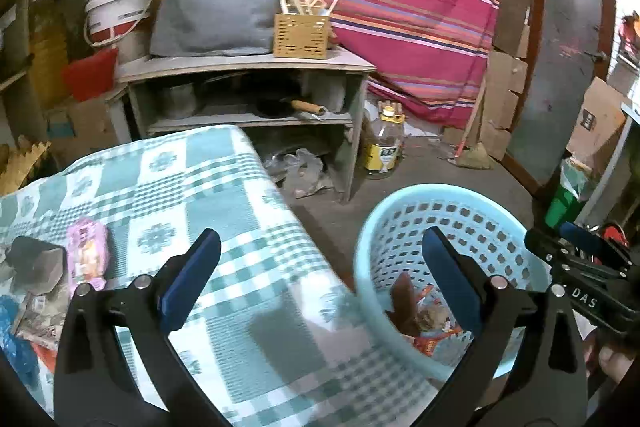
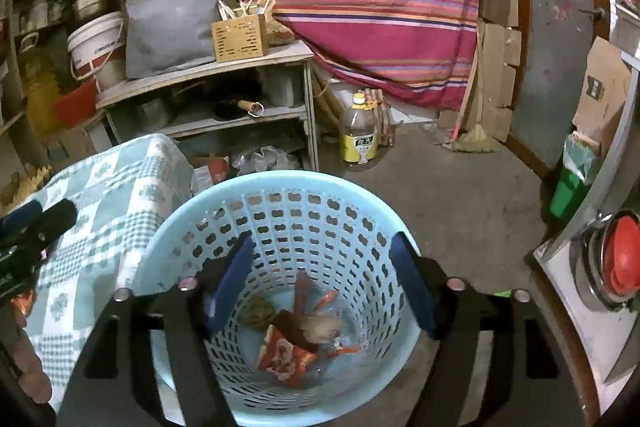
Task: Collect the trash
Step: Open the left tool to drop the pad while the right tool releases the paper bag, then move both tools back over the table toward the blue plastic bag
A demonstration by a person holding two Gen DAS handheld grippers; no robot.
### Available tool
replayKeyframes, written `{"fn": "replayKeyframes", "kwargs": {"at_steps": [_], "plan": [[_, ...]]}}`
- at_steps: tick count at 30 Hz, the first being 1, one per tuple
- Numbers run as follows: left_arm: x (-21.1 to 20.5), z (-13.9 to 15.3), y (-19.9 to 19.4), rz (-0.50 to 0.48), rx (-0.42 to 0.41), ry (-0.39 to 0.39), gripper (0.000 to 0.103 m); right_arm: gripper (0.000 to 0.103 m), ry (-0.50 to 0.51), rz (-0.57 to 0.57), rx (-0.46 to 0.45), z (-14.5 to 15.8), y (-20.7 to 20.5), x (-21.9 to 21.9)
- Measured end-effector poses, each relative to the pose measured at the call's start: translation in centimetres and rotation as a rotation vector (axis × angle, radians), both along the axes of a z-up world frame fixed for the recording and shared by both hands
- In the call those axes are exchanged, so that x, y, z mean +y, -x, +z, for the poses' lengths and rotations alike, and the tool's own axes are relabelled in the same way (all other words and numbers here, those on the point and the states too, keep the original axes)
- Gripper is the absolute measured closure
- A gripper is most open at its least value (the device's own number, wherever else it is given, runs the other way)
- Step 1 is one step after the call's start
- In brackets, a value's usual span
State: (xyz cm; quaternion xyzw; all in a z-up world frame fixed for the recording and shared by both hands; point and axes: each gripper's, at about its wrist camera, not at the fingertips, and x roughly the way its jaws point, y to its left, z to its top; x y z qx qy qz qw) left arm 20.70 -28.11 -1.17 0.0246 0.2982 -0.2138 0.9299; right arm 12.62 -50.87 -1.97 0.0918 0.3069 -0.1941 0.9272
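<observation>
A light blue perforated basket (image 1: pixel 400 211) (image 2: pixel 280 181) stands on the floor against the table's corner. Red snack wrappers (image 2: pixel 284 351) and a brown scrap (image 1: pixel 404 303) lie at its bottom. My right gripper (image 2: pixel 323 241) hangs open over the basket's mouth with nothing between its fingers. My left gripper (image 1: pixel 320 239) is wide open above the table's edge, also empty. On the teal checked tablecloth (image 1: pixel 180 187), at the left, lie a pink wrapper (image 1: pixel 86 255), a dark crumpled piece (image 1: pixel 36 263) and more wrappers (image 1: pixel 36 315).
Behind the table stands a grey shelf unit (image 1: pixel 248 65) with a wicker box (image 1: pixel 302 35). An oil bottle (image 2: pixel 359 139), a broom (image 2: pixel 474 139) and a green bin (image 2: pixel 568 187) stand on the concrete floor. A metal pot with a red lid knob (image 2: pixel 620 259) sits at the right.
</observation>
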Motion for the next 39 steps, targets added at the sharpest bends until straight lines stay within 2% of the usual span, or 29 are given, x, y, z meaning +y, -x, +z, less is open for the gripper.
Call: {"fn": "replayKeyframes", "kwargs": {"at_steps": [6,8,15,18,27,33,39], "plan": [[2.4,0.6,-0.2,0.034,-0.015,-0.013,0.006,0.025,-0.008,-0.005,-0.005,0.3,-0.1,0.9],[3.5,0.9,-0.2,0.052,-0.026,-0.021,0.006,0.021,-0.016,0.0,-0.013,0.6,-0.3,1.4],[8.5,1.1,-0.9,0.128,-0.039,-0.073,0.006,0.018,-0.028,0.075,-0.036,1.2,-1.7,5.7],[11.6,1.1,-1.4,0.175,-0.044,-0.106,0.006,0.018,-0.009,0.118,-0.034,1.4,-2.7,8.1],[21.4,0.7,-2.4,0.293,-0.014,-0.14,0.006,0.018,0.011,0.213,-0.013,0.9,-5.2,14.0],[28.5,-0.7,-2.4,0.387,0.046,-0.14,0.006,0.018,0.048,0.265,0.018,0.1,-6.8,17.6],[32.9,-3.5,-2.3,0.441,0.153,-0.106,0.006,0.018,0.058,0.317,0.035,-0.5,-8.1,21.1]]}}
